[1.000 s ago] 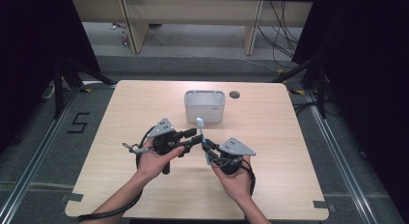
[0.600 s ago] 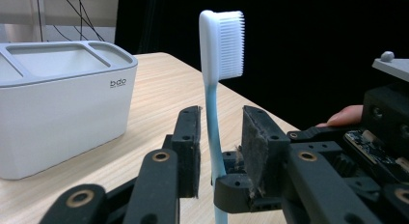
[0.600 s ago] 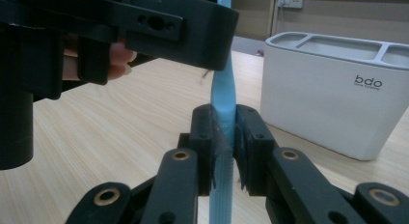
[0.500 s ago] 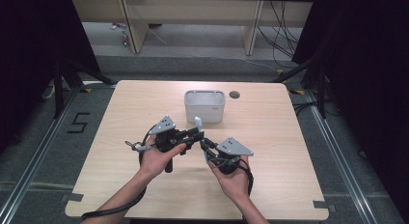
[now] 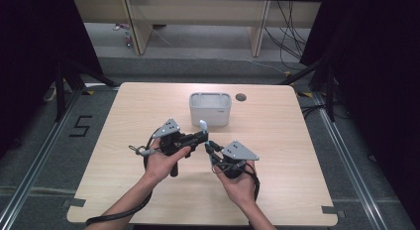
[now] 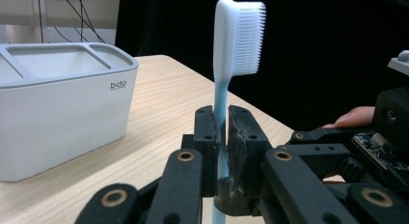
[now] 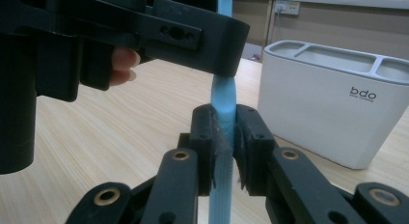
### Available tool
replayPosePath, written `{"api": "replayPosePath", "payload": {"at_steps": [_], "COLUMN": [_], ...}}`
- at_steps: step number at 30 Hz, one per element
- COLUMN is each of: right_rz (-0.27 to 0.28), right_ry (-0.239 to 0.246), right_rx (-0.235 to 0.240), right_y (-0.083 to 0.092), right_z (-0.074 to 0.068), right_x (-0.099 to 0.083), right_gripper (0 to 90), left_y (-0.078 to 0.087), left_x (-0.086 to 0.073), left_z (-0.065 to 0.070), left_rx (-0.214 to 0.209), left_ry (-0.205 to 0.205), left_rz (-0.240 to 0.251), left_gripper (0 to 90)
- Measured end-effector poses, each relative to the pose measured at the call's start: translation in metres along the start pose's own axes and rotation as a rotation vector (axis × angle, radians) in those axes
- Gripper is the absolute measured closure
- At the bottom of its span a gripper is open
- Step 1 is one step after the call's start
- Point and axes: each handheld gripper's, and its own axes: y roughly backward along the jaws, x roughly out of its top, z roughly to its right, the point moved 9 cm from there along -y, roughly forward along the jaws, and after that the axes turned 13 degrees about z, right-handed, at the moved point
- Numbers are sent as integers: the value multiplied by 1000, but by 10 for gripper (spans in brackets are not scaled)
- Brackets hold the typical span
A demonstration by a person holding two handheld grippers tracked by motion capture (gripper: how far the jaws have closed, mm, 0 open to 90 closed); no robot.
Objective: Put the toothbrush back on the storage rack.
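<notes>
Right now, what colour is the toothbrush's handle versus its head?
The toothbrush has a light blue handle and a white head with white bristles, clearest in the left gripper view.

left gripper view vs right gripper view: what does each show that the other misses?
Left gripper view: the toothbrush's white bristle head, upright above the left gripper, whose jaws have just been closing on the thin neck.
Right gripper view: the wider blue handle clamped in the right gripper, with the left gripper gripping higher up.
Both: the white bdo toothbrush holder on the wooden table.

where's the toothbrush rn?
High view: toothbrush stands upright mid-table, clamped by the left gripper and right gripper, just in front of the white holder.
</notes>
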Motion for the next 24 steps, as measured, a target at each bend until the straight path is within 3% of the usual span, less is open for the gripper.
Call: {"api": "replayPosePath", "payload": {"at_steps": [3, 8, 22, 24], "right_rz": [3, 3, -4, -11], "right_ry": [19, 3, 66, 54], "right_rx": [-9, -8, -8, -5], "right_y": [1, 0, -1, -1], "right_z": [2, 0, 0, -2], "right_x": [1, 0, 2, 2], "right_gripper": [790, 789, 778, 764], "left_y": [0, -1, 1, 1], "left_x": [0, 1, 3, 4], "left_z": [0, 0, 2, 2], "left_rx": [0, -1, -21, -22], "left_ry": [0, 2, -58, -73], "left_rz": [2, 3, -1, 1], "left_gripper": [839, 846, 858, 859]}}
